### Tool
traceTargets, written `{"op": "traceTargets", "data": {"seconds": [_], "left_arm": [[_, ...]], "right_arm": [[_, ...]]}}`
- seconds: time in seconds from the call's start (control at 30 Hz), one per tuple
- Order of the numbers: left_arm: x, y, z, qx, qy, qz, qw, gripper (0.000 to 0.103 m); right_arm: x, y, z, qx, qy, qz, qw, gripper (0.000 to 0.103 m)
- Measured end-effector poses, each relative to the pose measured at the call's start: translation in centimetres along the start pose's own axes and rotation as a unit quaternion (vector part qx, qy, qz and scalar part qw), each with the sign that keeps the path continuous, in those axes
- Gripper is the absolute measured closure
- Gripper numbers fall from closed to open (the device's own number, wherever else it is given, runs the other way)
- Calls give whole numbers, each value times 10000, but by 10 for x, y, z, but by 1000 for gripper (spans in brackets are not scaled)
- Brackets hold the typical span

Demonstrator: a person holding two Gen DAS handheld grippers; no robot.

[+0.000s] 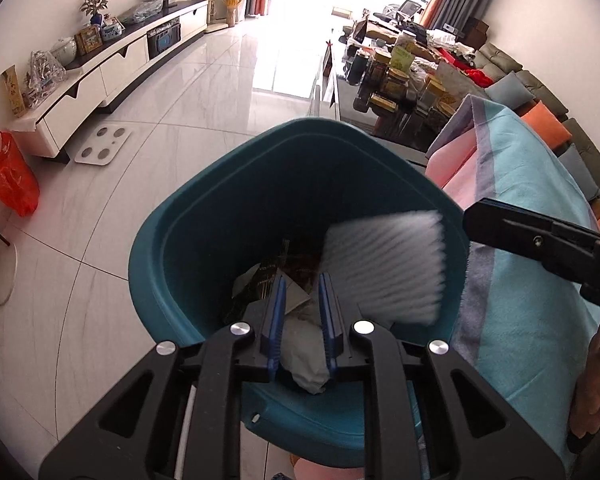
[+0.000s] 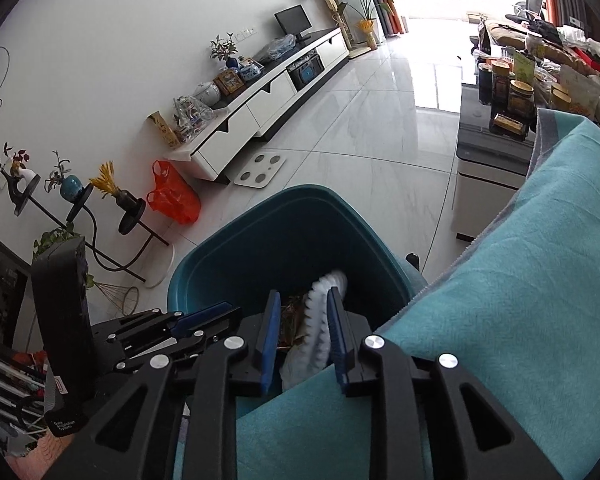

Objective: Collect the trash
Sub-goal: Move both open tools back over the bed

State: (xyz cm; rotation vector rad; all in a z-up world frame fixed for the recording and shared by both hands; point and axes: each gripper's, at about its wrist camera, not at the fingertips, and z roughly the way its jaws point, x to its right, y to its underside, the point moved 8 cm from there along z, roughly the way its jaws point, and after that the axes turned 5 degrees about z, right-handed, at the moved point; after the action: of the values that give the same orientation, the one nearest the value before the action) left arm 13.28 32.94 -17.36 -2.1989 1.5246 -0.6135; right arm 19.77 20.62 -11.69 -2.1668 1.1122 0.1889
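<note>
A teal bin (image 1: 160, 240) stands on the tiled floor, holding brown wrappers (image 1: 276, 276) and paper scraps. My left gripper (image 1: 302, 280) hangs over its near rim, its blue pads shut on a crumpled white paper (image 1: 304, 356). A white pleated paper (image 1: 384, 268) shows blurred inside the bin, just past a finger (image 1: 520, 236) of my right gripper and free of it. In the right wrist view my right gripper (image 2: 303, 294) stands open over the bin (image 2: 220, 248), and the pleated paper (image 2: 324, 312) shows between its fingers, close by the right pad. The left gripper (image 2: 204, 314) is beside it.
A turquoise and pink blanket (image 1: 540, 280) (image 2: 520, 280) borders the bin on the right. A red plastic bag (image 2: 172, 200), a white scale (image 2: 260, 170) and a black plant stand (image 2: 132, 216) sit on the floor by the long TV cabinet (image 2: 260, 100). Jars crowd a low table (image 1: 400, 80).
</note>
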Motion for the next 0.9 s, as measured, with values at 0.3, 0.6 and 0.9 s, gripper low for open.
{"op": "traceTargets", "data": {"seconds": [0.3, 0.6, 0.9], "left_arm": [[19, -7, -60, 814, 101, 89, 9966, 66], [100, 0, -127, 1541, 471, 782, 9838, 38], [193, 29, -161, 1911, 807, 1355, 9688, 6]], "right_arm": [[9, 15, -96, 751, -155, -75, 9970, 69], [40, 68, -202, 1778, 273, -178, 9835, 53], [86, 130, -264, 2363, 910, 216, 9672, 39]]}}
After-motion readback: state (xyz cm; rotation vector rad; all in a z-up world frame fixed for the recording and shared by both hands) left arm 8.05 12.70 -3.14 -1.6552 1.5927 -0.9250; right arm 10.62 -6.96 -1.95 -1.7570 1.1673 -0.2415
